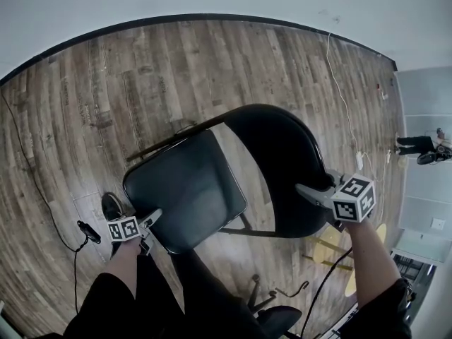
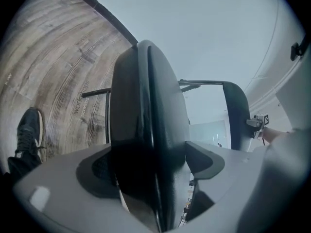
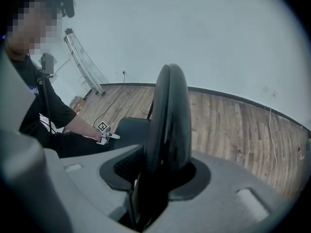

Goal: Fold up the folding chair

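the folding chair (image 1: 275, 154) stands open. the left gripper (image 1: 150, 219) pinches the seat's (image 1: 185, 189) near edge, and the right gripper (image 1: 305, 189) pinches the backrest (image 3: 170, 115) top. the seat probably has to swing up toward the backrest.

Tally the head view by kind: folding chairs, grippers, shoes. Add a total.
folding chair: 1
grippers: 2 (left gripper on the seat edge, right gripper on the backrest)
shoe: 1
total: 4
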Available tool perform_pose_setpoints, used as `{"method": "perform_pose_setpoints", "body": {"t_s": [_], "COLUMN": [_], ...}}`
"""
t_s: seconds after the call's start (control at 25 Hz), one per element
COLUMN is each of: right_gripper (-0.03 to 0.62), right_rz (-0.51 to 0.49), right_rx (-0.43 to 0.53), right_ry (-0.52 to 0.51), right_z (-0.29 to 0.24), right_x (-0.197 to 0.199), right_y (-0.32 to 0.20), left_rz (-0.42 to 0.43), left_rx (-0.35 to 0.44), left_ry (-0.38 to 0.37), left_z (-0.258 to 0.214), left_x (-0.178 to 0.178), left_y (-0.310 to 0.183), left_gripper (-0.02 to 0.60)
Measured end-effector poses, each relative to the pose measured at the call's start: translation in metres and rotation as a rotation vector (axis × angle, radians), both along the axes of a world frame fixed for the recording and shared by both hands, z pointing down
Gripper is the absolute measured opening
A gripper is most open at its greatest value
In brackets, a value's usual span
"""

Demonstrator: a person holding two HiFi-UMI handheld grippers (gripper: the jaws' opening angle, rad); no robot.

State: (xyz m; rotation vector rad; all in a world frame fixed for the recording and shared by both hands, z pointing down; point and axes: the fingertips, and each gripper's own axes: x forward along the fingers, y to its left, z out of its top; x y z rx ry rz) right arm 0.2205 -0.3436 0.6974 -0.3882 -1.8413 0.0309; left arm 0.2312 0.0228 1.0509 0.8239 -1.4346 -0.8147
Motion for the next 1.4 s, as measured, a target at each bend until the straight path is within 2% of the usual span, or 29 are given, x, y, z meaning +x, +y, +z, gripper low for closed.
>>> {"method": "perform_pose_setpoints", "body": {"t_s": [0.2,0.36,0.8,1.04,1.16,1.28,1.4], "right_gripper": [0.144,0.138,0.138,0.143,0.164,0.170,0.158], "right_rz": [0.015,0.020,-0.039,-0.099,-0.135,-0.177,-0.221], "right_rx": [-0.028,-0.056,-0.096,-0.070,-0.040,-0.002,0.029], "right_ry": [0.004,0.000,-0.027,-0.032,-0.031,-0.036,-0.047], "right_z": [-0.011,-0.022,-0.060,-0.074,-0.081,-0.085,-0.089], "right_x": [0.005,0.009,0.011,0.015,0.016,0.016,0.012], "right_y": [0.018,0.033,0.087,0.116,0.131,0.150,0.169], "left_rz": [-0.027,-0.021,-0.049,-0.045,-0.037,-0.054,-0.066], "left_rx": [0.026,0.053,0.113,0.131,0.157,0.161,0.170], "left_ry": [0.015,0.018,0.029,0.028,0.007,-0.012,-0.035], "left_z": [-0.013,-0.028,-0.082,-0.108,-0.124,-0.136,-0.150], "left_x": [0.002,0.005,0.017,0.011,0.002,-0.013,-0.030], "left_y": [0.009,0.010,0.006,-0.003,-0.014,-0.022,-0.032], "left_gripper": [0.391,0.400,0.350,0.365,0.333,0.336,0.309]}}
